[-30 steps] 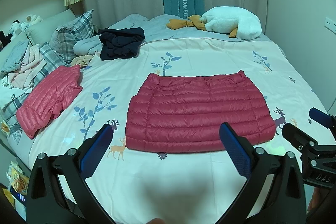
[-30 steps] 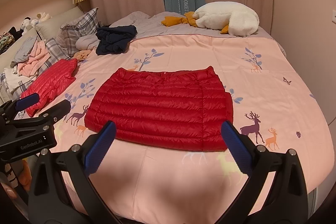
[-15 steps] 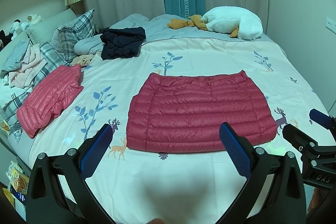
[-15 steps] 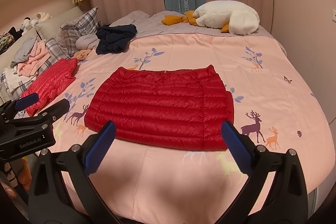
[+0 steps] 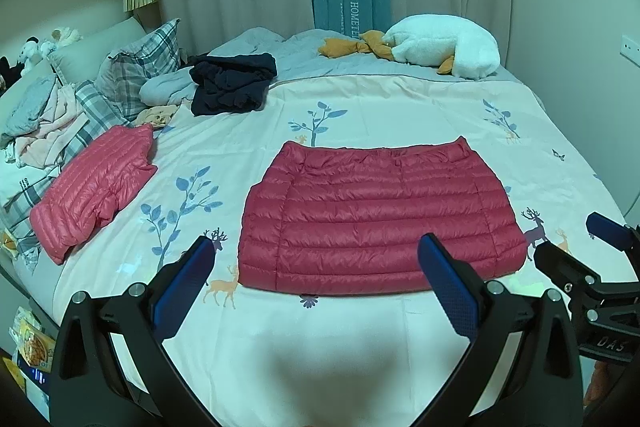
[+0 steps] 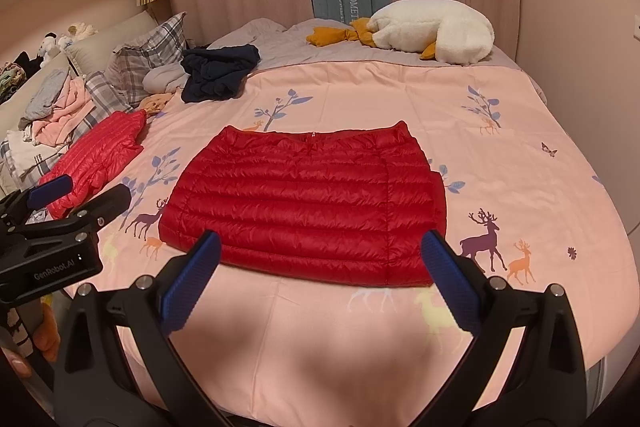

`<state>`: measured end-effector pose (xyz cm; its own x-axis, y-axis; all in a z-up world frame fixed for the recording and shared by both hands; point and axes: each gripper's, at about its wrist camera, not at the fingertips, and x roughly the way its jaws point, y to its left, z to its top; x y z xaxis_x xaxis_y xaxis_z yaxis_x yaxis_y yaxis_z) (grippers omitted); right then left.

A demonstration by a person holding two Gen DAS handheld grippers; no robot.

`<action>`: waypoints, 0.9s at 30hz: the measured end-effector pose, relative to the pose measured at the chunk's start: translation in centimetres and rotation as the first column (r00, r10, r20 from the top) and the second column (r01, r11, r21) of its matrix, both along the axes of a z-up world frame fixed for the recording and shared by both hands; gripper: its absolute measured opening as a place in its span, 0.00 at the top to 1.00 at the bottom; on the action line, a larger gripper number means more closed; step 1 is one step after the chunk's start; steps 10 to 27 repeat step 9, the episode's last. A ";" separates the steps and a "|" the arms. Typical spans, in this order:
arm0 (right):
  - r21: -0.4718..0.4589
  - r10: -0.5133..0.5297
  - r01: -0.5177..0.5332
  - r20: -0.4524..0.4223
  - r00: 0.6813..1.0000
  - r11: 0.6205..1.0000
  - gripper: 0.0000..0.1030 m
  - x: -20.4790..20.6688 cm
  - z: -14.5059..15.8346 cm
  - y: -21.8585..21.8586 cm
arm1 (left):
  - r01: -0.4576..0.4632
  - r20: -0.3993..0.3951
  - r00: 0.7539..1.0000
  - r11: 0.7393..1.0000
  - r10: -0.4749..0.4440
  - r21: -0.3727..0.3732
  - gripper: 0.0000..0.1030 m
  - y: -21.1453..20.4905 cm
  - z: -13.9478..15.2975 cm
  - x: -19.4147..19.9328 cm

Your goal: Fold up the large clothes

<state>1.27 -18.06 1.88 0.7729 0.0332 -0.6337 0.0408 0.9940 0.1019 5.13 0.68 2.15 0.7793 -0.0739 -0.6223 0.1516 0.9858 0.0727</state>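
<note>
The quilted down jacket [image 6: 304, 203] is bright red with horizontal stitched bands; the second puffy jacket [image 5: 92, 187] is a paler coral red; the cotton bed sheet [image 6: 520, 163] is pale pink, printed with blue leafy trees, purple and orange deer; the crumpled garment [image 6: 216, 73] is navy; the square pillow [image 5: 140, 67] is grey-and-white plaid; the plush goose [image 6: 432, 29] is white with orange beak and feet; gripper pads [image 6: 192, 283] are blue
</note>
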 end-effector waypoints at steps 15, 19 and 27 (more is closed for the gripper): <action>0.003 -0.002 0.002 0.000 1.000 1.000 0.02 0.0 -0.1 -0.1 | 0.001 -0.002 1.000 1.000 -0.001 0.001 0.01 -0.2 -0.1 0.1; 0.003 -0.002 0.002 0.000 1.000 1.000 0.02 0.0 -0.1 -0.1 | 0.001 -0.002 1.000 1.000 -0.001 0.001 0.01 -0.2 -0.1 0.1; 0.003 -0.002 0.002 0.000 1.000 1.000 0.02 0.0 -0.1 -0.1 | 0.001 -0.002 1.000 1.000 -0.001 0.001 0.01 -0.2 -0.1 0.1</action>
